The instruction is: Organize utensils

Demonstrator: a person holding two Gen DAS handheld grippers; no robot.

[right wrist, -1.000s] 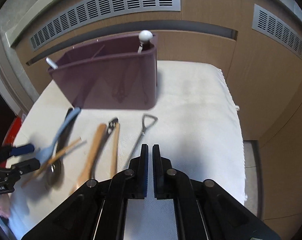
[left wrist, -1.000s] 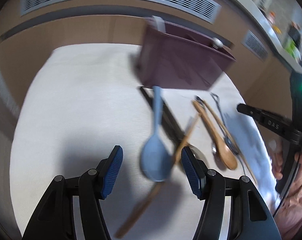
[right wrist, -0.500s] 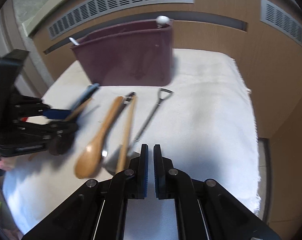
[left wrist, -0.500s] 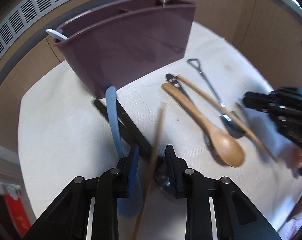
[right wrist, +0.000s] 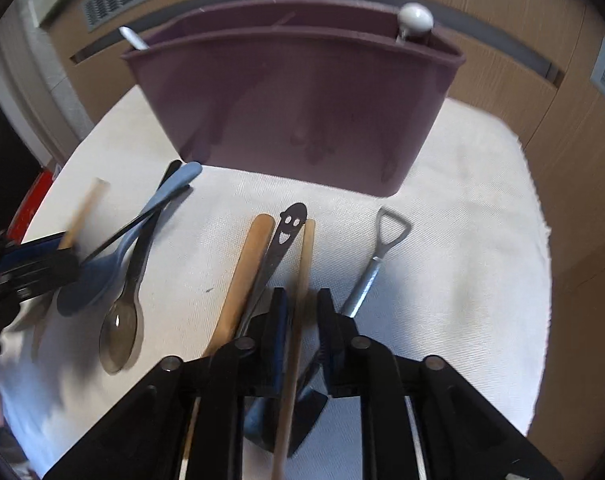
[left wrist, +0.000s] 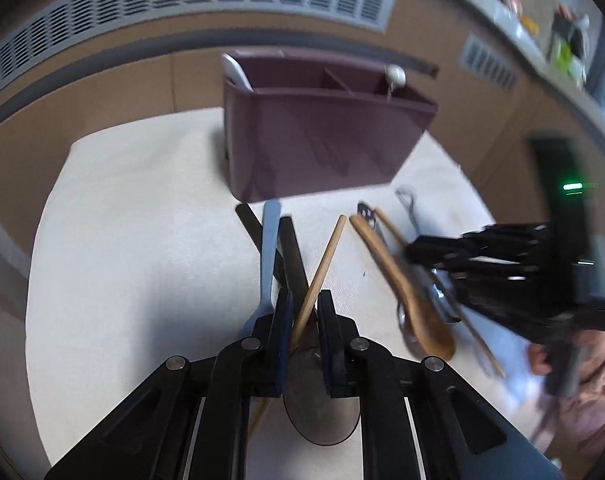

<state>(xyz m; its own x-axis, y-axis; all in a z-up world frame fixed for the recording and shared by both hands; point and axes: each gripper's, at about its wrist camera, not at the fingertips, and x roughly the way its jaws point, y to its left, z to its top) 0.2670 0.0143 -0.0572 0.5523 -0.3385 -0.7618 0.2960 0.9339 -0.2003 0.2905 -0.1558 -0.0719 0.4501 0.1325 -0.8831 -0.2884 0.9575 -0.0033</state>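
A wooden chopstick (left wrist: 322, 264) lies slanted on the worktop (left wrist: 142, 240) between the left gripper (left wrist: 305, 312)'s nearly closed jaws, seemingly pinched for lifting. The right gripper (right wrist: 302, 312)'s jaws straddle a second chopstick (right wrist: 302, 280), slightly apart. The maroon caddy (right wrist: 302, 108) stands just beyond, likely their destination.

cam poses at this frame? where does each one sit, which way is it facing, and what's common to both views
Left wrist: on the left tongs, looking along them at a wooden chopstick between the pads and the maroon caddy beyond; right tongs and hand at right.
Right wrist: on the right tongs, straddling another chopstick, facing the caddy.
Shared: caddy, blue spoon, white cloth.
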